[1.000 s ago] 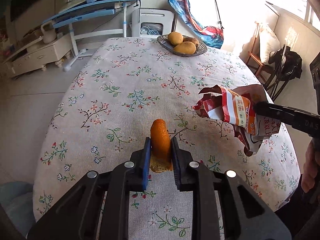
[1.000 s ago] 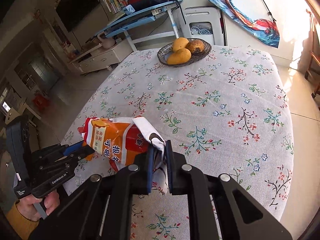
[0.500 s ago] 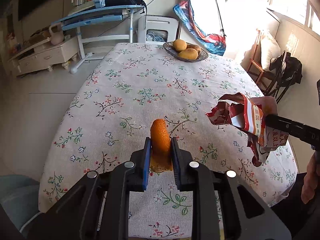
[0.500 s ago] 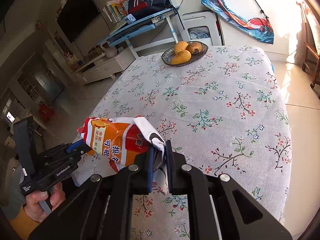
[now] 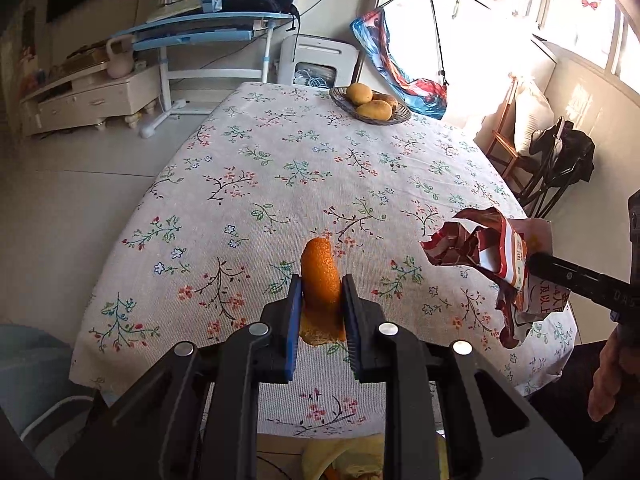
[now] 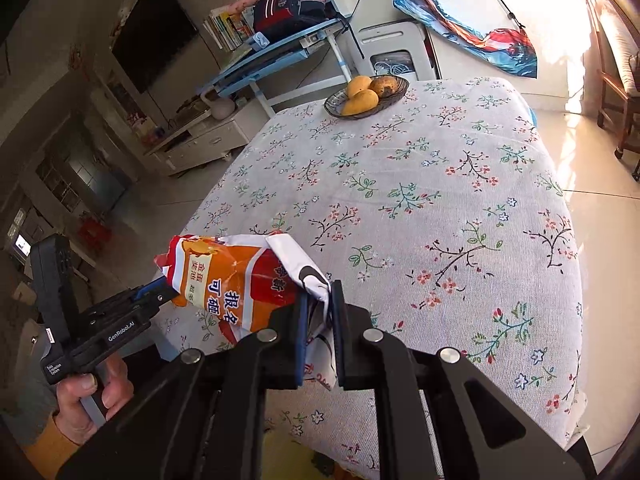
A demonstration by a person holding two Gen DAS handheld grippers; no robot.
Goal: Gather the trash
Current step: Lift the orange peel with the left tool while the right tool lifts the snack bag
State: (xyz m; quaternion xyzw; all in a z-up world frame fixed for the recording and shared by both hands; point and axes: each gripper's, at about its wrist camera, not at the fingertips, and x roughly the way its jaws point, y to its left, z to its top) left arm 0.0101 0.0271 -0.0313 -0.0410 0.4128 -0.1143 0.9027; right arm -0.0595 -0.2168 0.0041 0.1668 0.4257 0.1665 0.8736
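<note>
Left wrist: orange peel [image 5: 320, 280] clamped inside left tool [image 5: 321, 300].

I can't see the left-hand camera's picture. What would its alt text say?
The left gripper is shut on a piece of orange peel, held above a table with a floral cloth. At the right edge, the right gripper holds a crumpled red and orange snack bag. A dish of yellow fruit sits at the far end.

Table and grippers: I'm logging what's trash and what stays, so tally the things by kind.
Orange peel, held in the left gripper: 1
Snack bag, held in the right gripper: 1
Fruit bowl: 1
Fruits in bowl: 3
Total: 6
</note>
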